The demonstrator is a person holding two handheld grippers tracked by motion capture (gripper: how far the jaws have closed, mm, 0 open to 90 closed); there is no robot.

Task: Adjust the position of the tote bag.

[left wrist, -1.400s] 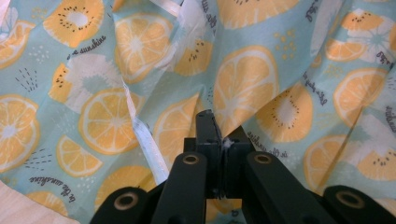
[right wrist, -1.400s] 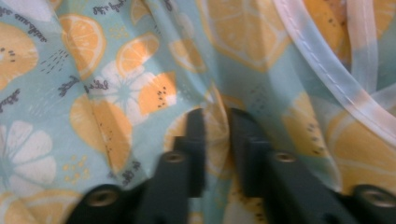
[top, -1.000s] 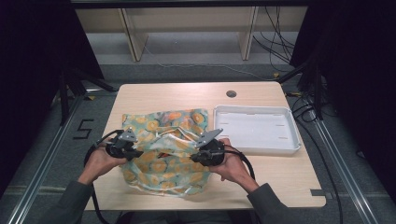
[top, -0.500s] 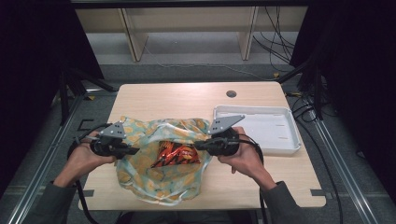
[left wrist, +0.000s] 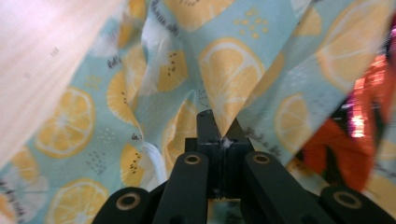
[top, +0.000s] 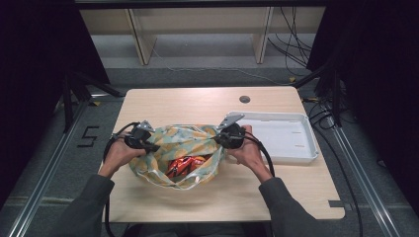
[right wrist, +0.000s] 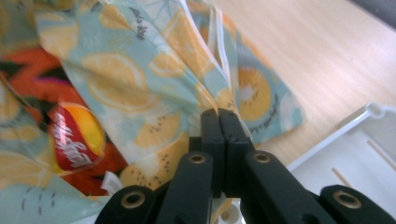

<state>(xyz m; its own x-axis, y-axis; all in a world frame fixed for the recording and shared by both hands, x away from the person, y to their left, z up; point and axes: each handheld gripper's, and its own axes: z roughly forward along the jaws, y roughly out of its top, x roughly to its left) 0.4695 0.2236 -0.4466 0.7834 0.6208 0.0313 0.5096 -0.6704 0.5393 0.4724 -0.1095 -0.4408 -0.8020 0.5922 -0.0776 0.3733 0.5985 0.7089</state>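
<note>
The lemon-print bag (top: 178, 148) lies on the wooden surface (top: 197, 101), towards the near edge and left of centre, its mouth spread wide and facing up. Inside it sit red and orange snack packets (top: 185, 165); the right gripper view shows one with a yellow patch and white lettering, too blurred for me to read.

My left claw (top: 150, 146) is fully closed on the bag's left rim; in the left gripper view the fabric gathers into folds that run straight to the pinched tips. My right claw (top: 220, 138) is likewise closed tight on the right rim, with the cloth bunched at its tips in the right gripper view. The two claws stand well apart, with the bag's opening stretched between them.

A white tray (top: 284, 136) rests at the right side of the surface, just beside my right hand (top: 247, 148). A small dark round port (top: 244, 99) is set near the far edge.
</note>
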